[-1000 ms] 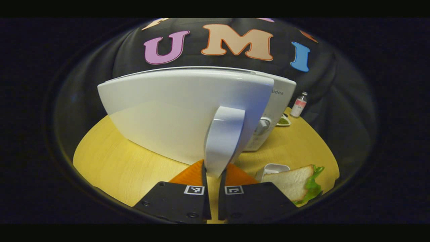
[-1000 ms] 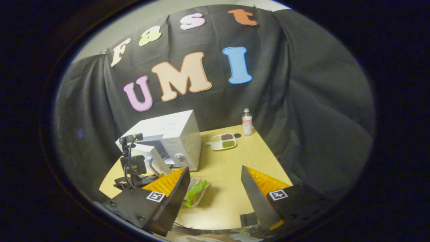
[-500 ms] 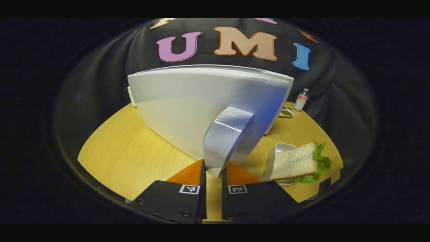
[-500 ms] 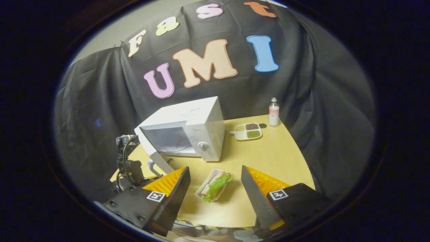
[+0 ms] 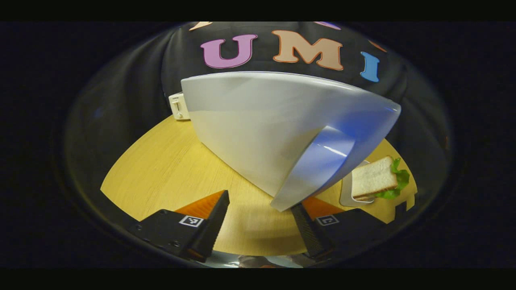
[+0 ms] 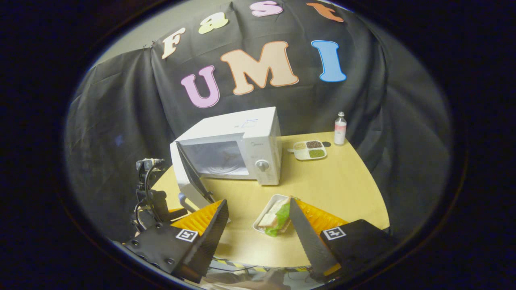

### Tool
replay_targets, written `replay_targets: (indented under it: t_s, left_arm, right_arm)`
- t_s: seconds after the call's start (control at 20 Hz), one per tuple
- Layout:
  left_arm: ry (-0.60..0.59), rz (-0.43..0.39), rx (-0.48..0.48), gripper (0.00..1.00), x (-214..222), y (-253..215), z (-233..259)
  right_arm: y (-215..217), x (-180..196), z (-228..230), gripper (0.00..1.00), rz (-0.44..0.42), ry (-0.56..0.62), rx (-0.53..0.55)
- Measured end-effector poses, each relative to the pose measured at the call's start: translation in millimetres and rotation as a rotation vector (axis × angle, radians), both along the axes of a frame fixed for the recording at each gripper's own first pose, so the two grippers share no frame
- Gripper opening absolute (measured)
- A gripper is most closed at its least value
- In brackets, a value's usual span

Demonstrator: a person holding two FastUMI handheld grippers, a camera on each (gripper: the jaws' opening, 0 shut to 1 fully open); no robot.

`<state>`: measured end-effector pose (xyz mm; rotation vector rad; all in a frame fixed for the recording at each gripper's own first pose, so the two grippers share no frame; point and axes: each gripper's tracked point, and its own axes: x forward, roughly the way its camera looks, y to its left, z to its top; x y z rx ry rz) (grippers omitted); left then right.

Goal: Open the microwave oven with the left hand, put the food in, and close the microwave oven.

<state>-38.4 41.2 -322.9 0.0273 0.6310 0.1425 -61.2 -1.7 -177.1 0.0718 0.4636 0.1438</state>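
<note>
The white microwave point(image 6: 250, 141) stands on the table with its door point(image 6: 189, 177) swung wide, the cavity showing. In the left gripper view the door's outer face point(image 5: 258, 129) looms close, with its curved handle point(image 5: 318, 165) ending just above one fingertip. My left gripper point(image 5: 258, 225) is open and holds nothing; the handle is beside its fingers, not between them. A sandwich with lettuce point(image 6: 276, 211) lies on a small white plate point(image 6: 262, 219), also seen as the sandwich point(image 5: 377, 179). My right gripper point(image 6: 258, 229) is open, the sandwich just ahead between its fingers.
On the yellow table point(image 6: 342, 189), a white compartment tray of grains point(image 6: 309, 150) and a small bottle point(image 6: 340, 129) stand at the far right. The left gripper's camera mount point(image 6: 149, 189) stands at the table's left edge beside the door. Black cloth surrounds the booth.
My left gripper has opened and let go of the door handle. The door has swung further open. The right gripper has moved in, so the sandwich now sits between its fingers.
</note>
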Motion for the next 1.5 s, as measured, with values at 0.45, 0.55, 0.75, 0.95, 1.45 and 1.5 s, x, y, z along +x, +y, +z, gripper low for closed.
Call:
replay_targets:
  t_s: [0.45,0.55,0.75,0.95,1.45,1.5]
  left_arm:
    - [0.034,0.037,-0.034,0.98,-61,80,-3]
    - [0.044,0.078,-0.064,0.98,-82,108,-4]
    - [0.031,0.161,-0.146,0.98,-108,162,0]
    - [-0.004,0.257,-0.209,1.00,-132,215,9]
    - [-0.177,0.506,-0.160,0.95,-201,307,76]
    - [-0.192,0.526,-0.147,0.95,-205,306,82]
  right_arm:
    - [56,-35,-16,0.96,-0.060,0.021,0.015]
    - [67,-42,-18,0.92,-0.074,0.017,0.018]
    - [86,-54,-25,0.96,-0.096,0.023,0.023]
    - [96,-61,-30,0.91,-0.135,0.013,-0.002]
    - [55,-62,-45,0.96,-0.239,0.110,-0.057]
    - [48,-58,-48,0.96,-0.241,0.134,-0.062]
